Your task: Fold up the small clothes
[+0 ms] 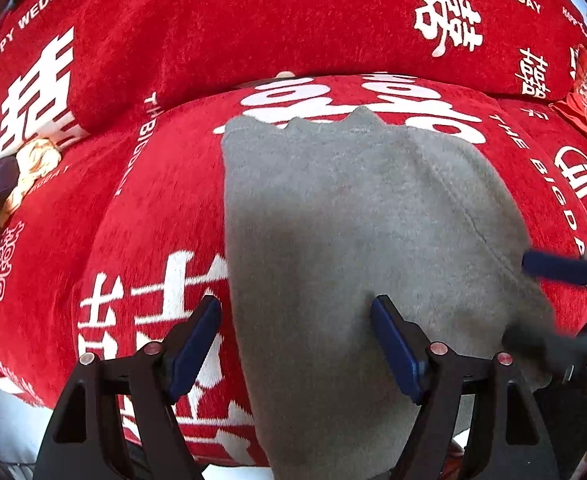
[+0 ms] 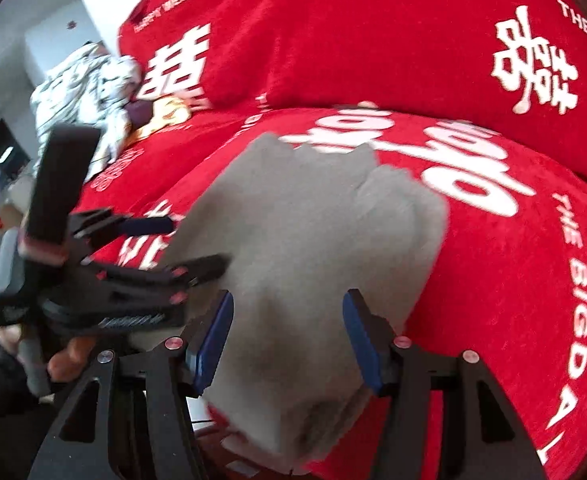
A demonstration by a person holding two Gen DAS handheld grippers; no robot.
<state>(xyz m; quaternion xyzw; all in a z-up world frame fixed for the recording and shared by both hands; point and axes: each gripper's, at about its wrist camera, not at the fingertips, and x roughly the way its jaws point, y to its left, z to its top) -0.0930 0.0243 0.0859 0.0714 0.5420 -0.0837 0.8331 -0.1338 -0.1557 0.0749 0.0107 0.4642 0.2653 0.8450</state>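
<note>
Grey fleece garment (image 1: 333, 240) lies spread on the red wedding-print sofa cover (image 1: 153, 208), its near edge hanging over the seat front. The left gripper (image 1: 295, 344) hangs above its left edge, fingers spread, pinching nothing. The right gripper (image 2: 287, 340) stands over the near end, fingers apart, cloth between them unpressed

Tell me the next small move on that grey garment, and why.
Probably lower both open grippers and close them on the near edge of the grey garment. It lies flat on the red sofa cover, and neither the left gripper nor the right gripper is pressing on it, so there is no hold for a fold.
</note>
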